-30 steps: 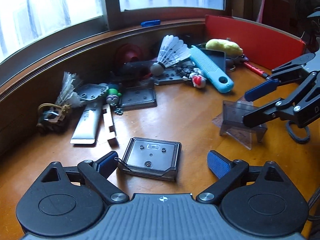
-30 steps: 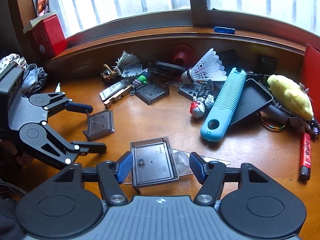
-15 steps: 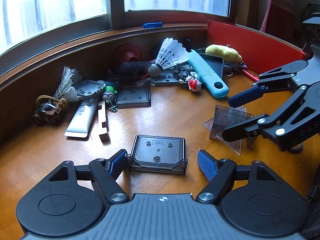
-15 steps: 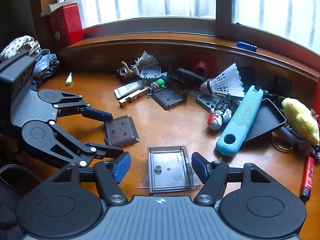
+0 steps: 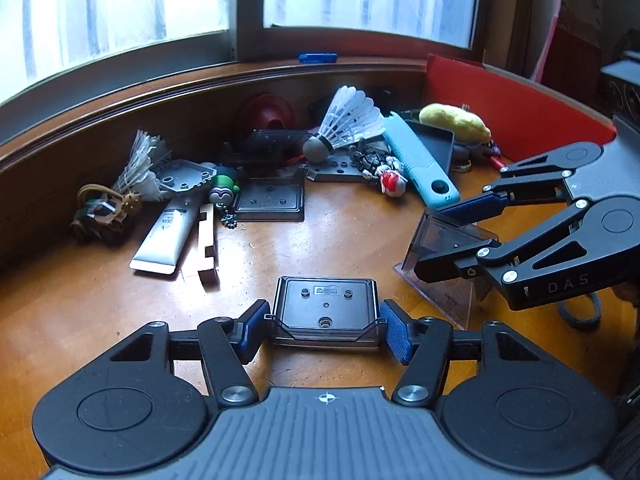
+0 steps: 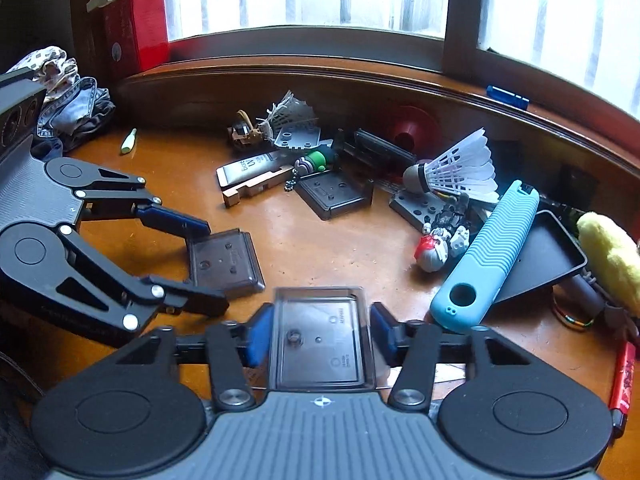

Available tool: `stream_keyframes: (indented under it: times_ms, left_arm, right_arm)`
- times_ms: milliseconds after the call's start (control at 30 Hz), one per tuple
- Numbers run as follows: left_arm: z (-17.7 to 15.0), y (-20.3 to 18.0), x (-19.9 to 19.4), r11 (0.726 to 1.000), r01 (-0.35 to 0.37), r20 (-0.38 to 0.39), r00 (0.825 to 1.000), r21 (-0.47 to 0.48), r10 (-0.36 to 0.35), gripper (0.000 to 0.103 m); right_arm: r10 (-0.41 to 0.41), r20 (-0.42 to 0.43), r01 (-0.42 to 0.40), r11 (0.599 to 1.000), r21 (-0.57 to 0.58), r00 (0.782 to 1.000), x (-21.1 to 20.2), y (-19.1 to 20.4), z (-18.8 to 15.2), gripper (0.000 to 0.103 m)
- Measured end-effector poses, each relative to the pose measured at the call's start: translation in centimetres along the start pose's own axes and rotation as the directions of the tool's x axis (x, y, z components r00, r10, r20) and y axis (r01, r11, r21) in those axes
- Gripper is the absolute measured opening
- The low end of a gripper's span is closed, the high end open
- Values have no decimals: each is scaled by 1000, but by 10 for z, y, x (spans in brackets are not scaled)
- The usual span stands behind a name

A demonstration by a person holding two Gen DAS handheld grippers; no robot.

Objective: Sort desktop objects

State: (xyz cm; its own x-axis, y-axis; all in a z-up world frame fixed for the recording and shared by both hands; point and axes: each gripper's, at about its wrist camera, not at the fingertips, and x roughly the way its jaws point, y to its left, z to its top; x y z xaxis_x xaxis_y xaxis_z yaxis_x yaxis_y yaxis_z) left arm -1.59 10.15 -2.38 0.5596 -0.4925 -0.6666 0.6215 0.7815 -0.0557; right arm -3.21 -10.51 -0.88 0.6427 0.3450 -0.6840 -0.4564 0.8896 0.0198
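My left gripper (image 5: 325, 331) is shut on a dark clear plastic tray (image 5: 325, 309) lying on the wooden desk (image 5: 340, 240), its blue pads against the tray's two sides. It also shows in the right wrist view (image 6: 224, 262). My right gripper (image 6: 318, 336) is shut on a second clear plastic tray (image 6: 318, 338), held between its blue pads. In the left wrist view this tray (image 5: 444, 240) is tilted up on edge over a clear ruler (image 5: 444, 300).
Along the back lie a white shuttlecock (image 5: 346, 124), a light blue handle (image 5: 420, 168), a yellow plush (image 5: 454, 122), a third tray (image 5: 270, 200), a white tube (image 5: 166, 236), a wooden piece (image 5: 207, 246) and a red box (image 6: 136, 28). A red pen (image 6: 622, 376) lies right.
Both grippers have closed from open onto their trays. The left one moved forward around its tray. The right one's tray now sits deeper between its fingers.
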Motion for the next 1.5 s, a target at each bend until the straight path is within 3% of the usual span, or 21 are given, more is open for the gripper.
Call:
stream_keyframes:
  times_ms: [300, 867, 1500]
  left_arm:
    - [9, -1, -30, 996, -18, 91, 996, -88, 26, 60]
    - [31, -44, -49, 997, -26, 133, 991, -76, 36, 60]
    - [99, -143, -16, 996, -13, 186, 982, -87, 29, 60]
  right_arm:
    - [-22, 62, 20, 999, 30, 998, -24, -1, 4, 52]
    - [-52, 102, 40, 993, 112, 993, -73, -9, 1, 52]
    - [-108, 167, 89, 989, 119, 980, -144, -104, -11, 52]
